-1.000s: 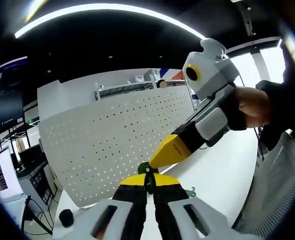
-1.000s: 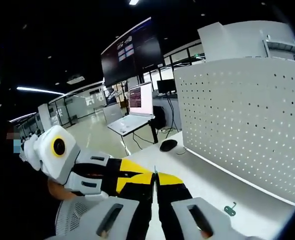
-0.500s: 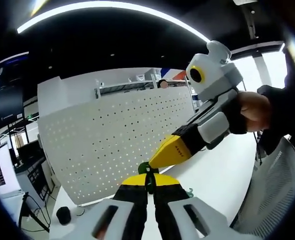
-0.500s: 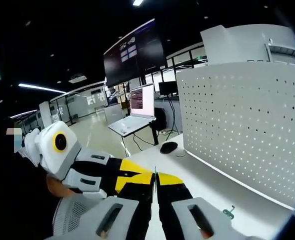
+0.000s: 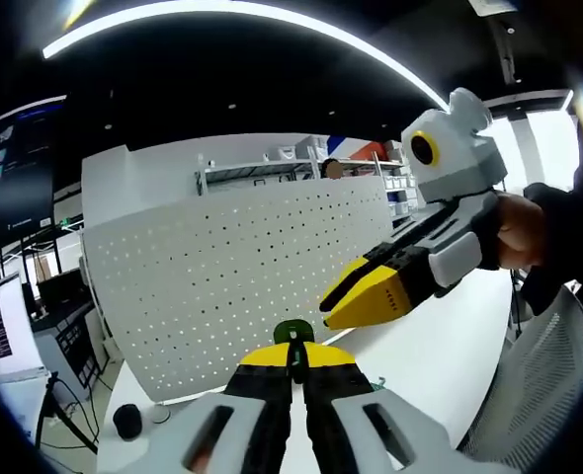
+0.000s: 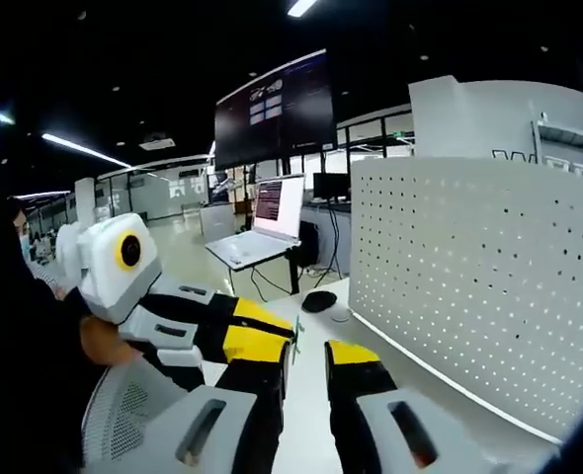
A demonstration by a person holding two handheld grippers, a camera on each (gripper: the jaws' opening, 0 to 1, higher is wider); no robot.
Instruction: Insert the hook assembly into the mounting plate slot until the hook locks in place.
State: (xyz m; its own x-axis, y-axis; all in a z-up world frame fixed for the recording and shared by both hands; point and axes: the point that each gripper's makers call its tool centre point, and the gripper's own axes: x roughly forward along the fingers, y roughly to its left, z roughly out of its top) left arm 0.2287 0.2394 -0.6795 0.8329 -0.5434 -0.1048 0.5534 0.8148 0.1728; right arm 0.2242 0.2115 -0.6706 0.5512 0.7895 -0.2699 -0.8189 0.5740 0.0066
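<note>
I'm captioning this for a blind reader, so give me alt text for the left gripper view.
The left gripper is shut on a small green hook, held up before a white perforated mounting plate standing on a white table. From the right, the right gripper comes in with its jaws open, held by a person's hand.

Occlusions / cutoffs

Green hook (image 5: 292,334) mostly buried between the left gripper (image 5: 295,367) jaws, only its top lobe pokes out, shape unreadable. Pegboard (image 6: 489,286) runs off the right edge in the right gripper view. Small green part (image 5: 376,383) on the table (image 5: 440,355) too small to identify.
</note>
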